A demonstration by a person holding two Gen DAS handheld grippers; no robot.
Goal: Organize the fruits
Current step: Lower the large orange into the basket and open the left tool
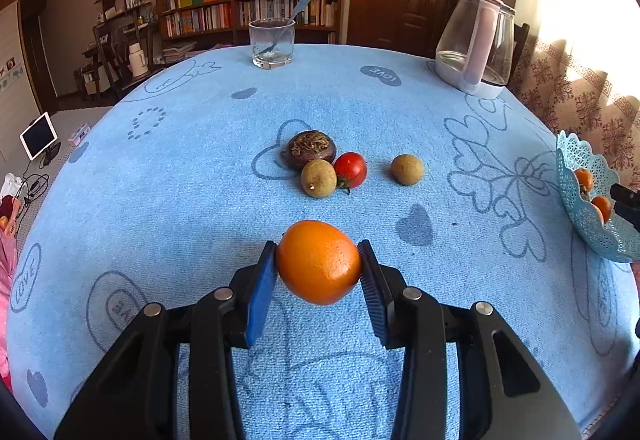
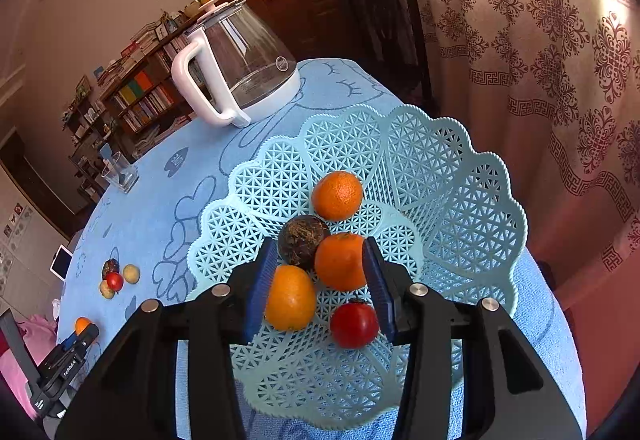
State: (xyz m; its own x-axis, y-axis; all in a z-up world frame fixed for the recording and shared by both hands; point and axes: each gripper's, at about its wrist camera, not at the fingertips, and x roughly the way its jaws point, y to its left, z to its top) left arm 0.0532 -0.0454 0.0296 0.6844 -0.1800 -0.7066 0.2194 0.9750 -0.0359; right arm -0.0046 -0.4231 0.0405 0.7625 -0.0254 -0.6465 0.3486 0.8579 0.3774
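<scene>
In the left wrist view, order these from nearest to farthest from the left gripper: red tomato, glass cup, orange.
1. orange, clamped in the left gripper.
2. red tomato, mid-table ahead.
3. glass cup, at the far edge.

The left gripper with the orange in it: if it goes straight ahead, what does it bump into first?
Probably the little cluster ahead: the left gripper, shut on the orange, points toward the brownish-green fruit and the tomato touching it. Depth is unclear; if held high enough, it might pass over them.
</scene>
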